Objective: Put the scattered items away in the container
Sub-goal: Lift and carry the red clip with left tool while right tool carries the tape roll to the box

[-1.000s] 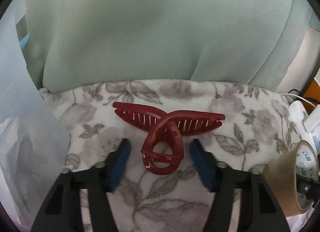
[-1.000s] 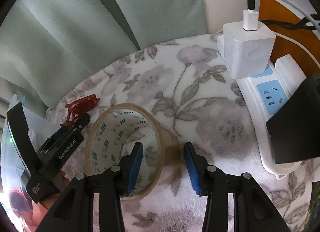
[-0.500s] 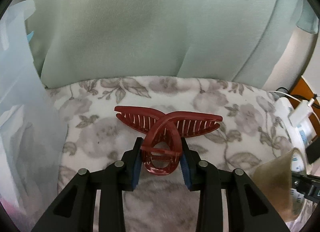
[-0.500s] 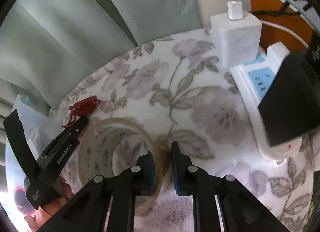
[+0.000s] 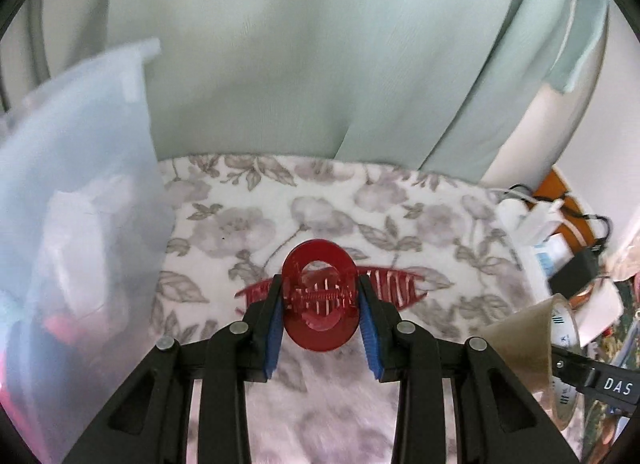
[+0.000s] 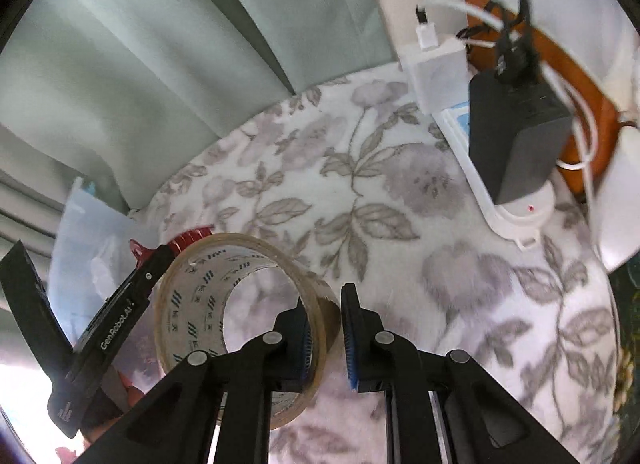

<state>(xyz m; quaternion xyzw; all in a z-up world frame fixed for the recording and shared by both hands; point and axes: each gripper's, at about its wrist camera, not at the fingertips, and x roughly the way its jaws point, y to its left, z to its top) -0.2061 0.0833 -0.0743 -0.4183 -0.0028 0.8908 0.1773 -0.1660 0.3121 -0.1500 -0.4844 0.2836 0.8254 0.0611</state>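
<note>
A floral fleece blanket [image 6: 380, 199] covers the surface. Pale green curtains [image 5: 320, 55] hang behind it. At the right edge, a white power strip [image 6: 516, 211] carries a black adapter [image 6: 516, 143] and a white charger [image 6: 436, 71] with cables, against what may be orange wood [image 6: 576, 75].

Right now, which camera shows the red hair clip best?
The left wrist view. The red hair clip sits centred there, its round handle pinched in the left claw, teeth and spring visible. In the right wrist view only a red sliver peeks out behind the tape roll and the left claw.
</note>
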